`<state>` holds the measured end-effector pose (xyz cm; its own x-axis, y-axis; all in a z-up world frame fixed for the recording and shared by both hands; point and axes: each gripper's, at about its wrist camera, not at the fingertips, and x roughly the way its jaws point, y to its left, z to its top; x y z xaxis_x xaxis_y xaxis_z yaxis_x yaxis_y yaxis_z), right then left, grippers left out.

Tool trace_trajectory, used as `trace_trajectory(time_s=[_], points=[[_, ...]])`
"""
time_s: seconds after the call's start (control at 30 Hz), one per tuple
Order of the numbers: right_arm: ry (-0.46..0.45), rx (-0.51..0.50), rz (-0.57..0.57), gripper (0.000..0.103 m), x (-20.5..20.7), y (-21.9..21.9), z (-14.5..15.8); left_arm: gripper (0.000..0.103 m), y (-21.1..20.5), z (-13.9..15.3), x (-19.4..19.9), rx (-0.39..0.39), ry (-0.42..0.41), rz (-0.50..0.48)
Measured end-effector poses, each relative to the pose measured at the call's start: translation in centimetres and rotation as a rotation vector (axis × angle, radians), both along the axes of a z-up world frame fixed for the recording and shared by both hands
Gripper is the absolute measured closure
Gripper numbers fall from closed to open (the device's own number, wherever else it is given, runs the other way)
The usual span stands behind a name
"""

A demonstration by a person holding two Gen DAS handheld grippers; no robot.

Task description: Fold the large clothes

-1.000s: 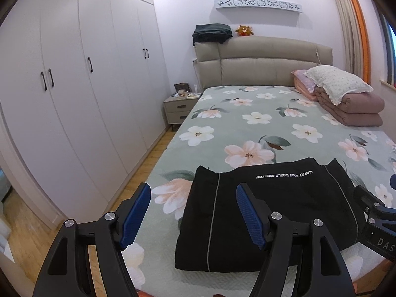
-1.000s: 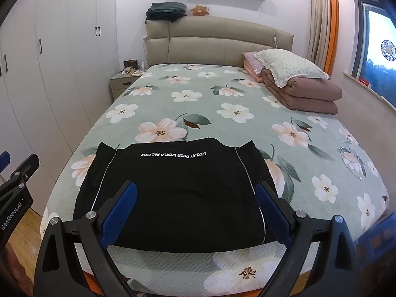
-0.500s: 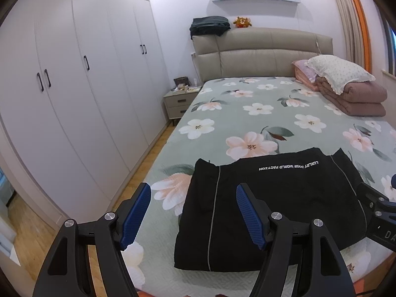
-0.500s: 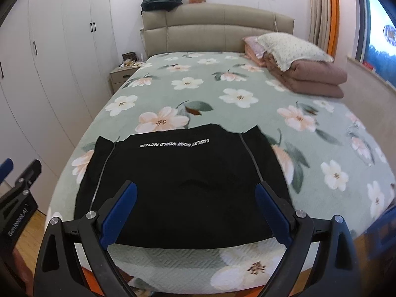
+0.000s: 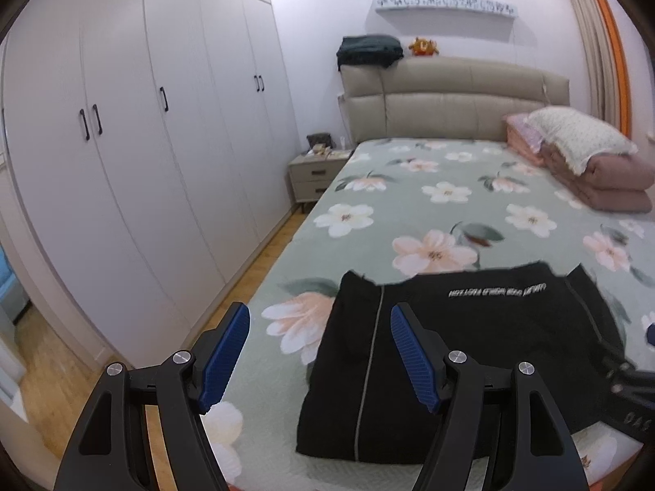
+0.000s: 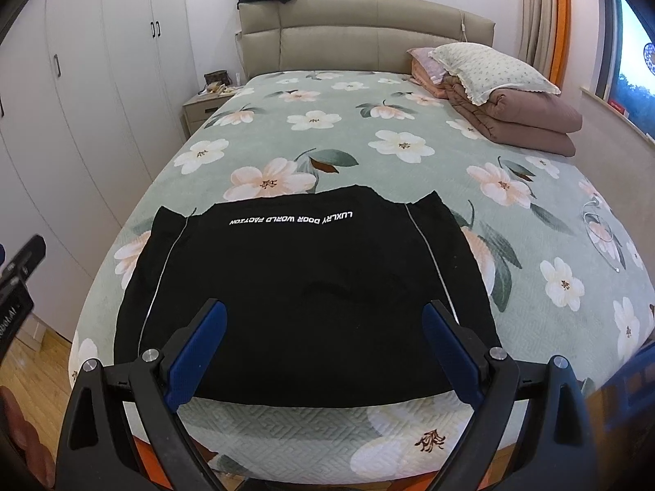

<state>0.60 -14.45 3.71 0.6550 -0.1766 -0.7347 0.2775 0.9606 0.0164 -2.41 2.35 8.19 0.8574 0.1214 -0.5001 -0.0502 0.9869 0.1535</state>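
Observation:
A black garment (image 6: 303, 286) with white lettering and thin grey side stripes lies folded flat near the foot of the bed; its left part shows in the left wrist view (image 5: 470, 347). My right gripper (image 6: 323, 327) hovers open above the garment's near edge, nothing between its blue pads. My left gripper (image 5: 319, 327) stands open over the garment's left edge and the floral cover, holding nothing. The right gripper's black body (image 5: 626, 384) shows at the right edge of the left wrist view, and the left gripper's body (image 6: 16, 286) shows at the left edge of the right wrist view.
The bed (image 6: 368, 135) has a green floral cover and a beige headboard (image 6: 368, 37). A folded brown quilt with a pillow (image 6: 511, 94) sits at the right. White wardrobes (image 5: 143, 163) line the left wall, a nightstand (image 5: 315, 176) beside the bed. Wooden floor (image 5: 53, 388) runs along the left.
The right gripper has dropped and tipped down toward the garment, which now fills more of its view. The left gripper has stayed nearly in place. Both remain open.

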Motion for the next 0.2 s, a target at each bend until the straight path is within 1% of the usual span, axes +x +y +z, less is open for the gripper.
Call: trace_trajectory(time_s=[0.1, 0.2], points=[[0.004, 0.004, 0.002, 0.006, 0.3, 0.03, -0.32, 0.03, 0.38, 0.48, -0.54, -0.021, -0.052, 0.007], [0.006, 0.002, 0.001, 0.006, 0.42, -0.04, -0.47, 0.03, 0.27, 0.35, -0.41, 0.004, -0.053, -0.007]])
